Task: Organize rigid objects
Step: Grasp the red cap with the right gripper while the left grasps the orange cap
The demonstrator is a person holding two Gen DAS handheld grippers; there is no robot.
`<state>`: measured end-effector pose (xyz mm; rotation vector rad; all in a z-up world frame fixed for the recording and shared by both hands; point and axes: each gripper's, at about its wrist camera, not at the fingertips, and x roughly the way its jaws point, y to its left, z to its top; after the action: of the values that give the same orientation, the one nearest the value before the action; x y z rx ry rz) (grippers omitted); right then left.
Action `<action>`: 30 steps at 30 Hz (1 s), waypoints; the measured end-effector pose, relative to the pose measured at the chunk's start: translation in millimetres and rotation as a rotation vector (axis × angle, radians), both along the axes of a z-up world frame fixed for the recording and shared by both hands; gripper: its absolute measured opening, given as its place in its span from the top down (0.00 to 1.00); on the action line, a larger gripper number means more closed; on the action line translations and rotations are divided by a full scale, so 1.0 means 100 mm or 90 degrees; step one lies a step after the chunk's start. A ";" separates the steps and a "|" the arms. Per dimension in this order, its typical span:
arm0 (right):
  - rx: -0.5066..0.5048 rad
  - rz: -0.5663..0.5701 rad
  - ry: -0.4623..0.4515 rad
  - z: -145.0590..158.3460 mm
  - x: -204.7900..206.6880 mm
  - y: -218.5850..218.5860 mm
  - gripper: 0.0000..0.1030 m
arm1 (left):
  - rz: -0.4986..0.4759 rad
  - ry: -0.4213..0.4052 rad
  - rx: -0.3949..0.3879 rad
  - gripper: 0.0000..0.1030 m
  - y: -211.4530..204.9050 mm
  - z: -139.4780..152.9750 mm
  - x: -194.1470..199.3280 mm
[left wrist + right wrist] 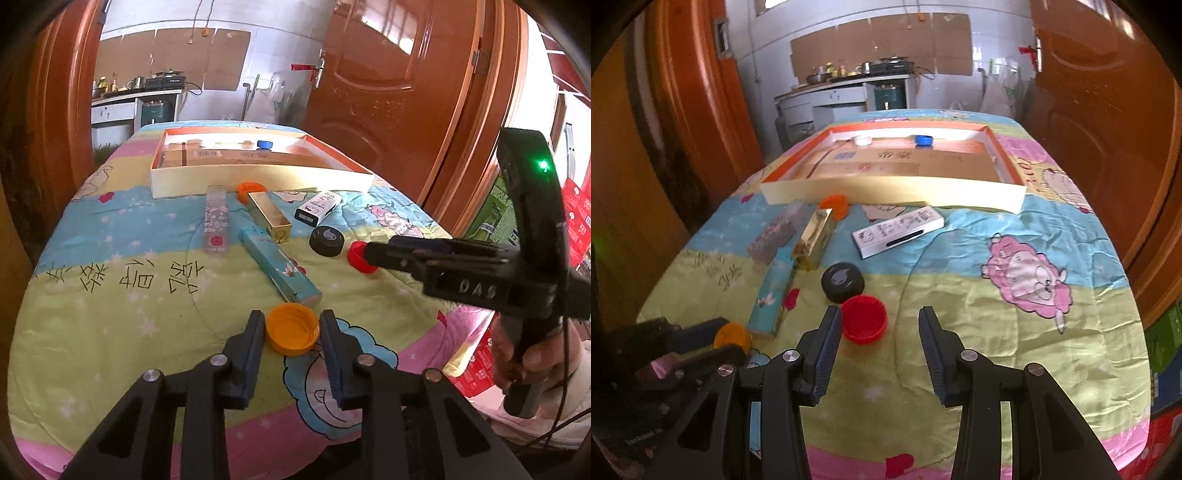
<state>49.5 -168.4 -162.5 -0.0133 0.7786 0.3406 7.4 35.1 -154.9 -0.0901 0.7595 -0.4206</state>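
The round orange plastic cap (292, 329) lies open side up on the quilt, at the near edge, between the two fingers of the left gripper (293, 334). The pads stand just beside its rim on both sides; whether they already press on it I cannot tell. The red round plastic cap (864, 319), also open side up, lies to the right of it. The right gripper (881, 339) has its jaws apart, and its left finger touches or nearly touches the red cap, which sits off to that side and is not clamped.

Just beyond the red cap is a black round lid with a grey drop mark (843, 282). Left of it lies a long turquoise cardboard box (279, 264), and farther away a shiny gold box (269, 216), a clear box with a flowery pattern (216, 218), a white and black printed box (318, 208) and a second orange cap (248, 190).

At the far side of the surface stands a wide shallow cardboard tray with orange rim (258, 179). Inside it, near the far wall, are a blue cap (923, 140) and a white cap (861, 140).

Everything rests on a colourful cartoon quilt (979, 314) with green, blue and pink bands, sheep pictures and hand-written characters. Around it stand brown wooden doors (388, 74). Behind, a white tiled wall and a kitchen counter with pots and bottles (849, 74) are seen.
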 end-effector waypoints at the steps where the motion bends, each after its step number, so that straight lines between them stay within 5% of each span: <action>1: -0.006 0.005 -0.001 -0.02 0.00 0.03 0.57 | 0.000 0.000 0.000 0.70 0.00 0.00 0.00; 15: -0.078 0.035 -0.019 -0.12 0.01 0.24 0.57 | 0.004 -0.005 -0.010 0.70 0.05 0.03 -0.02; 19: -0.075 0.036 -0.021 -0.13 0.02 0.23 0.60 | 0.003 -0.005 -0.014 0.70 0.05 0.04 -0.02; 21: -0.070 0.033 -0.022 -0.12 0.02 0.22 0.71 | 0.002 -0.005 -0.016 0.70 0.06 0.04 -0.03; 30: -0.041 0.032 -0.014 -0.08 0.01 0.17 0.71 | 0.005 -0.019 -0.022 0.70 0.09 0.12 -0.05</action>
<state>50.5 -151.8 -170.9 -0.0963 0.7673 0.3621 2.4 43.9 -142.7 -0.1196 0.7227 -0.4271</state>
